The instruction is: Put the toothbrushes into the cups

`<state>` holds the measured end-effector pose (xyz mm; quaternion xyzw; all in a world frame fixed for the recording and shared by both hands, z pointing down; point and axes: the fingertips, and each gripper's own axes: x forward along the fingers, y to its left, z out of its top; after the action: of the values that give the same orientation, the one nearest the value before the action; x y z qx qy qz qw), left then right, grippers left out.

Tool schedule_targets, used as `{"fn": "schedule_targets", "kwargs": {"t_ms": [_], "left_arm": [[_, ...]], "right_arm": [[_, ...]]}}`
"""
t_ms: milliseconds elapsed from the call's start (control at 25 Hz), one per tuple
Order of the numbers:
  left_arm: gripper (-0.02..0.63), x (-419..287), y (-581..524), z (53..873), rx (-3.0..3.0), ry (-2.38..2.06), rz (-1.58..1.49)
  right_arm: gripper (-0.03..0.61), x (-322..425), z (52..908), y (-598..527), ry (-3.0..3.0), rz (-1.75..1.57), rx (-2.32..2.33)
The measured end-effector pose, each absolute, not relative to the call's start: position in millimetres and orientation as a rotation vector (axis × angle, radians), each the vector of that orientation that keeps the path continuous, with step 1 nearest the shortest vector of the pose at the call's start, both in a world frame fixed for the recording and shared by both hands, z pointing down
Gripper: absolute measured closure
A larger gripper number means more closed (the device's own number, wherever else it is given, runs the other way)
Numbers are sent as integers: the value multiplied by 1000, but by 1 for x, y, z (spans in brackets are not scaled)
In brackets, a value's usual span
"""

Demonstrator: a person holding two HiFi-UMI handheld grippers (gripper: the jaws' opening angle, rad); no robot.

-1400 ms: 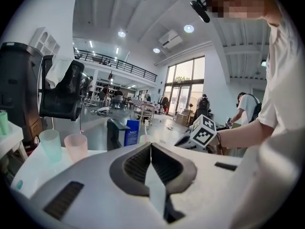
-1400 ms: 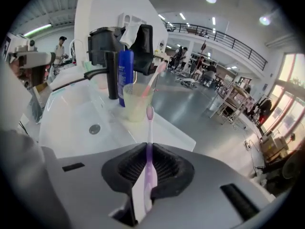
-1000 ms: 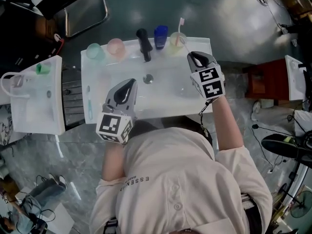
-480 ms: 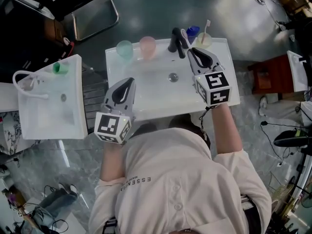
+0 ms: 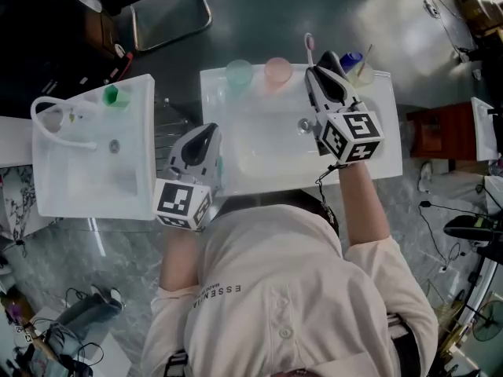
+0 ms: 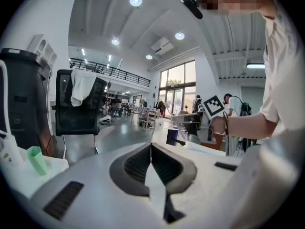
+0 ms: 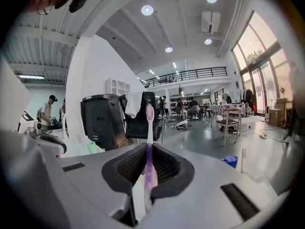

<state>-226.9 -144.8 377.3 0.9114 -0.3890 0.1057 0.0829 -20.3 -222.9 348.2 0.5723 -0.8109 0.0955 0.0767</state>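
Right tool (image 5: 314, 71) grips a pink toothbrush (image 5: 309, 44) at upper centre. Its handle is mostly hidden between the jaws, its head points up-frame beside the pink cup (image 5: 277, 69). Left tool (image 5: 207, 132) is clenched and empty.

Both grippers have slid left across the sink (image 5: 259, 159). The right gripper (image 5: 314, 71), once just right of the yellow cup (image 5: 361, 71), now sits over the tap (image 5: 332, 56) — pink cup (image 5: 277, 69) to its left, blue cup (image 5: 351, 58) to its right. The pink brush (image 5: 309, 44) in its tips now pokes past the sink's back edge. The left gripper (image 5: 209, 130) has left the basin for the sink's front left corner — the teal brush (image 5: 218, 166), formerly to its left, now lies just right of it.
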Motion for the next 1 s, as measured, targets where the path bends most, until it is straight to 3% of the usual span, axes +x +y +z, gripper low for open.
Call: {"fn": "schedule_targets", "kwargs": {"t_ms": [440,1000], "left_arm": [[611,-217,-183,385,2617,-1237,303],[611,-234,-193,424,2492,-1286,367]], "right_arm": [[528,-32,357,-286,-2609,259,1689],[528,-45,432,-314,-2619,283,1594]]}}
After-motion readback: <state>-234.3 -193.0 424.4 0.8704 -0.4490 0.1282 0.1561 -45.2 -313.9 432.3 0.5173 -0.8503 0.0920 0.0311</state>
